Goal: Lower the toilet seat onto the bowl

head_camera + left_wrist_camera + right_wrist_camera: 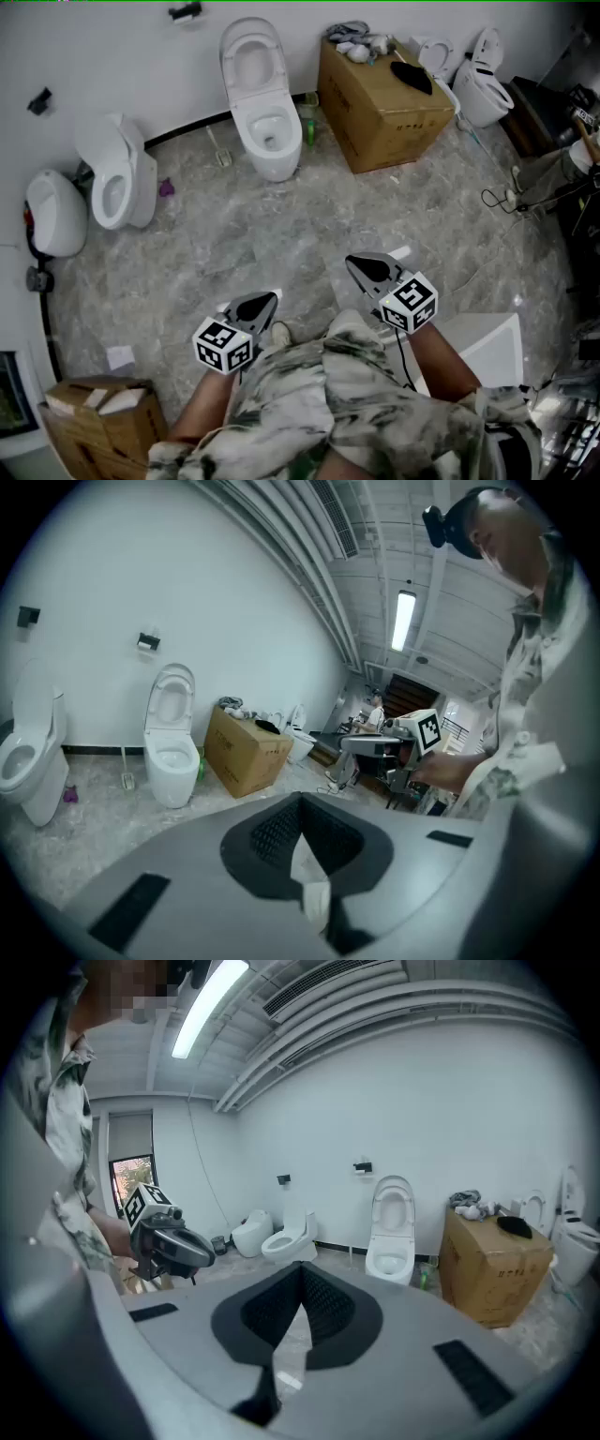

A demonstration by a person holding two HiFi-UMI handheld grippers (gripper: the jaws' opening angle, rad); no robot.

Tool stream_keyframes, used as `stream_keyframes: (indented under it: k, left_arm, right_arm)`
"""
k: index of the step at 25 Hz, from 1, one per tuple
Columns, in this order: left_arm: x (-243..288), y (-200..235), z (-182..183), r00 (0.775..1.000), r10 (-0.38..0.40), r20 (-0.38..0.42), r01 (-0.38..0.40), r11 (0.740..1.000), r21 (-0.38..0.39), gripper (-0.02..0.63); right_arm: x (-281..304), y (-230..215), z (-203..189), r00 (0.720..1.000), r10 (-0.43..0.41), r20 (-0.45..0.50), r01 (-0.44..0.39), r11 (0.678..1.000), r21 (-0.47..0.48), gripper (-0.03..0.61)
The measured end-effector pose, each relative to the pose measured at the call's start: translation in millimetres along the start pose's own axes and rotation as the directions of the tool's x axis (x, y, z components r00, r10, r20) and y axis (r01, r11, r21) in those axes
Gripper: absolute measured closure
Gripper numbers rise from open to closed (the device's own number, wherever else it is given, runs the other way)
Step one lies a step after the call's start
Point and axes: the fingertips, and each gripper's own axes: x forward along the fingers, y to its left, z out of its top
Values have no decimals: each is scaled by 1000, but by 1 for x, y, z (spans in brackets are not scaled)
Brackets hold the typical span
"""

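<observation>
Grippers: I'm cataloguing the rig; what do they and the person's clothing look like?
Both the left gripper and right gripper are grey, beak-shaped shells with black ribbed pads, each bearing a white cube of black square markers. The person wears a pale camouflage-patterned top.

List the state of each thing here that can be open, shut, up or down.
Middle toilet seat: up, raised upright.
Left gripper: shut, empty.
Right gripper: shut, empty.
Cardboard box: closed.
Ceiling light: on.
</observation>
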Motion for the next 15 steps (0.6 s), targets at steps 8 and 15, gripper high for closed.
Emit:
stream_keyframes:
  k: [8,15]
  left_arm:
    - [24,34,25,999,43,-13,-42,996,83,591]
    - [118,-16,63,1000,10,-17,-8,996,89,592]
  right_arm:
    - [37,-16,10,998,37,46,-38,999,18,557]
    - [13,-94,16,994,87,71,-87,996,-3,547]
